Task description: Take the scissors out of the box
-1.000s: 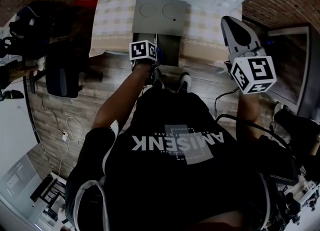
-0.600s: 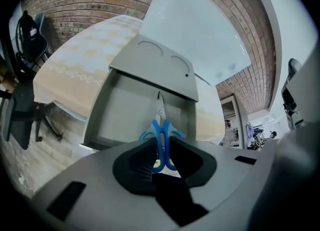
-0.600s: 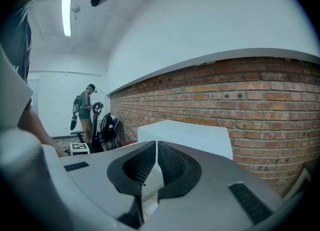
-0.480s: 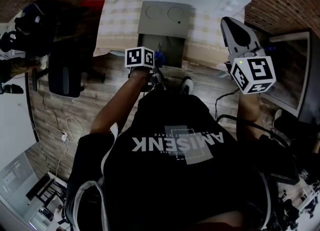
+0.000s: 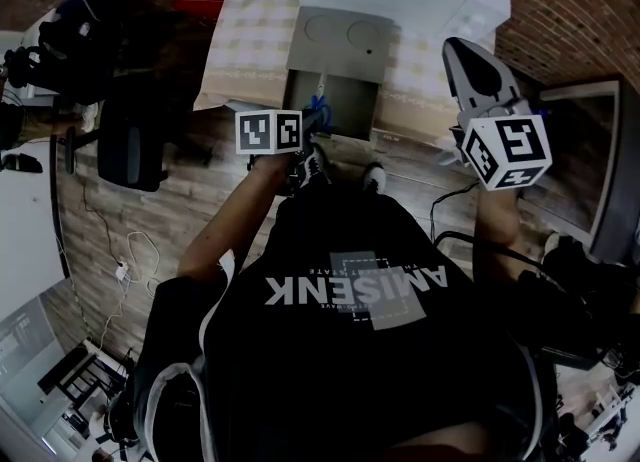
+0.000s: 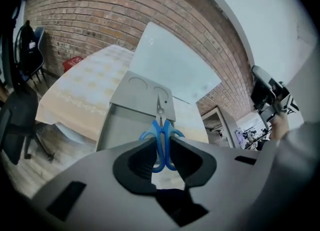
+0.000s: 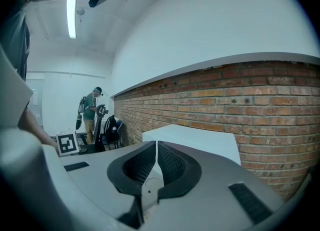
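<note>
Brick walls, plank floor, a table [image 5: 235, 40] under a checked cloth. The grey box [image 6: 117, 125] stands open at the table's near edge, its lid [image 6: 142, 89] laid back.

Your left gripper [image 6: 161, 147] is clamped on the scissors [image 6: 161, 134]. The jaws pinch the blue handle loops, and the blades point away from you over the box. In the head view the scissors sit at the box's near rim.

Step in hand, as I read it: the lift-out, with the grasp already made. The next move calls for drawing the scissors up and back until the tips are past the rim, keeping the pinch firm on those thin loops.

Your right gripper [image 7: 155, 162] is raised off to the right, jaws pressed together on nothing.

Hard to tell:
- whether the blade tips are already clear of the box
- what lies on the box floor, which the left gripper's body hides
</note>
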A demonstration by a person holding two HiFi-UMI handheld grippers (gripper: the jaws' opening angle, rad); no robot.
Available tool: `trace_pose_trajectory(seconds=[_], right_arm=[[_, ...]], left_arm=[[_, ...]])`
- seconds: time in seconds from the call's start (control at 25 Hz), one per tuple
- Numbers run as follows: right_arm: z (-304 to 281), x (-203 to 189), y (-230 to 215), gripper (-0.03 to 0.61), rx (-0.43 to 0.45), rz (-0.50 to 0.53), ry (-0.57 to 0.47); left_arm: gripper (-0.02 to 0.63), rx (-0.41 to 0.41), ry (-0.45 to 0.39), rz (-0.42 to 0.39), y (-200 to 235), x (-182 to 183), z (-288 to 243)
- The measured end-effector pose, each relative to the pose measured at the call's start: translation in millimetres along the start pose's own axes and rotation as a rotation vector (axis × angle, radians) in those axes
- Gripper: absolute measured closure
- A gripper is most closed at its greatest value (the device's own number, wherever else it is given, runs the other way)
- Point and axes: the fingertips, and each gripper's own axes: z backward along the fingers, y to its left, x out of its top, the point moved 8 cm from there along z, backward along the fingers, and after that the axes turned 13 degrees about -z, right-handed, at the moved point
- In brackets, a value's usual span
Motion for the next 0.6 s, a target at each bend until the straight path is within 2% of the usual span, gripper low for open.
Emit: trace_pose_trajectory(seconds=[0.24,0.36,0.6], right_arm=[[-3,8,11,0.535,0.016,0.017,-0.011],[-4,11,18,0.535,0.026,0.015,-0.011],[-4,18,23,0.535,0.016,0.023,-0.014]], left_arm=[[0.521,-0.041,-0.178,-0.086,-9,26,30],[0.522,-0.065,-0.264,-0.105,-11,34,42],[0.522,-0.045,-0.456,-0.151,-14,57,71]])
